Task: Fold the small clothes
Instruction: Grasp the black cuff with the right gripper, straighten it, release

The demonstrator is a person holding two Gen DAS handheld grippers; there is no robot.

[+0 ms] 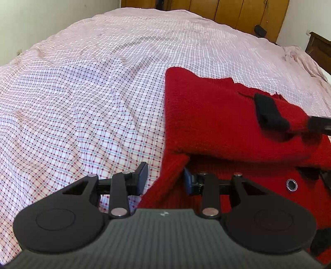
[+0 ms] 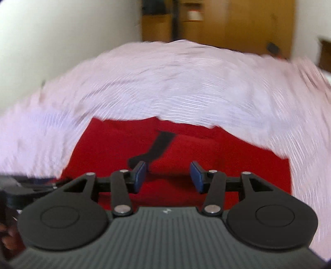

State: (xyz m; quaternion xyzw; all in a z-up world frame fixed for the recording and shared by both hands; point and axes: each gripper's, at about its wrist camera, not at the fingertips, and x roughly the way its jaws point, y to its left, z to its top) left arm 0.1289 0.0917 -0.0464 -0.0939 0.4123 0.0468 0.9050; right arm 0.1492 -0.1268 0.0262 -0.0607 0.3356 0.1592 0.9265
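A small red knitted garment (image 1: pixel 217 124) lies partly folded on the checked bedsheet (image 1: pixel 82 103), with a black patch (image 1: pixel 269 111) on its upper layer. My left gripper (image 1: pixel 165 180) is open at the garment's left edge; a red fold sits between its blue pads (image 1: pixel 142 178). In the blurred right wrist view the red garment (image 2: pixel 227 161) fills the middle, with a black strip (image 2: pixel 161 142) on it. My right gripper (image 2: pixel 167 175) is open and empty just above the cloth. The right gripper also shows in the left wrist view (image 1: pixel 318 124).
The pink checked sheet (image 2: pixel 165 82) covers the whole bed. Wooden wardrobe doors (image 1: pixel 238 12) stand behind the bed. A dark wooden headboard (image 1: pixel 320 49) is at the far right. A white wall (image 2: pixel 62 31) is on the left.
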